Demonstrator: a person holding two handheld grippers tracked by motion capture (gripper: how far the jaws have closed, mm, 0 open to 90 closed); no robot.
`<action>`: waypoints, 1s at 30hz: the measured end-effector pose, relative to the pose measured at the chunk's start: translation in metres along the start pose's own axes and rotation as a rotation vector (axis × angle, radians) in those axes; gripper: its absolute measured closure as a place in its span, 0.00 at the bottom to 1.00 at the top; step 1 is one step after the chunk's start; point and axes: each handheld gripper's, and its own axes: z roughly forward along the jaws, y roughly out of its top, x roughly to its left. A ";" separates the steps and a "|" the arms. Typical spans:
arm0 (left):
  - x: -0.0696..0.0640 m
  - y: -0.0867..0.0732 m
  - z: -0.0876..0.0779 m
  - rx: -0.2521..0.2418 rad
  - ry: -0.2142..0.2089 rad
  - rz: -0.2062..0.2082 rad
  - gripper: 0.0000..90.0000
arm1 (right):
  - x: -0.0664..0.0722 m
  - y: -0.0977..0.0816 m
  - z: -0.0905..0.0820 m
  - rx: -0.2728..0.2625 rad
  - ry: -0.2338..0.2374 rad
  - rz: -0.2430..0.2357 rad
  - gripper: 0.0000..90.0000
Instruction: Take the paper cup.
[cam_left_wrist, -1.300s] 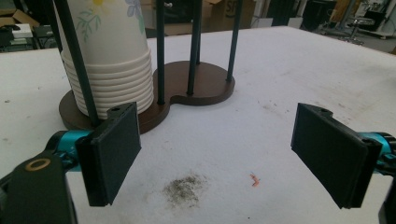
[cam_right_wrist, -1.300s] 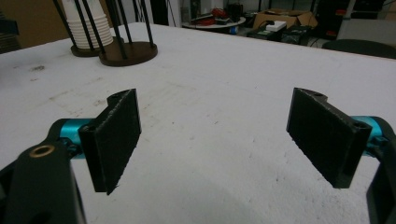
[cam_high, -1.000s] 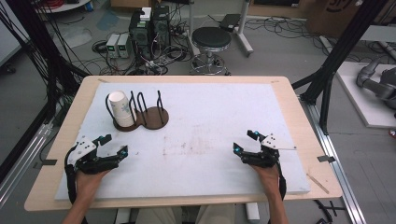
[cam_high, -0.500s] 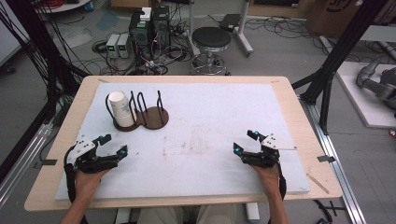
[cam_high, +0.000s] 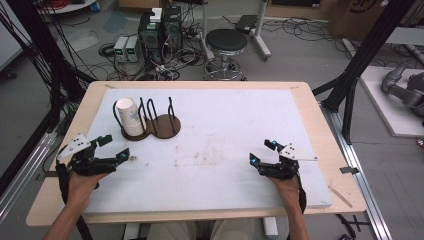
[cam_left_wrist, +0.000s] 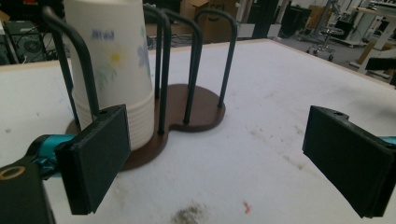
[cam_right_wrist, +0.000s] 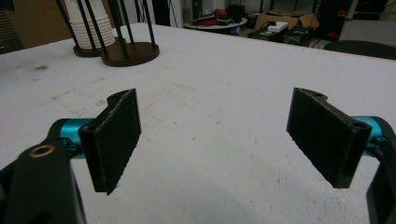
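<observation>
White padding covers the counter, where a stack of paper cups stands in the left bay of a dark wire holder at the far left. Just short of it, the left gripper has been spreading its fingers, nothing between them. Well apart at the near right, the right gripper holds its fingers spread, empty too.

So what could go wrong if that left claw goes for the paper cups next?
The stack of paper cups stands between thin black bars of the holder, so the left gripper, jaws just opened with nothing between them, might snag a bar and drag the whole holder. Paper cups crush easily if squeezed hard. Nested cups may also lift out together.
</observation>
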 end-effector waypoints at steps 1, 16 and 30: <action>0.000 0.000 0.000 0.000 0.000 0.000 0.09 | 0.000 0.000 0.000 0.001 0.000 0.001 0.20; 0.022 0.066 0.011 0.001 0.005 0.057 0.09 | 0.000 0.000 0.001 0.008 0.008 -0.003 0.20; 0.046 0.111 0.036 0.059 -0.018 0.096 0.09 | 0.002 0.001 0.001 0.020 0.010 -0.007 0.20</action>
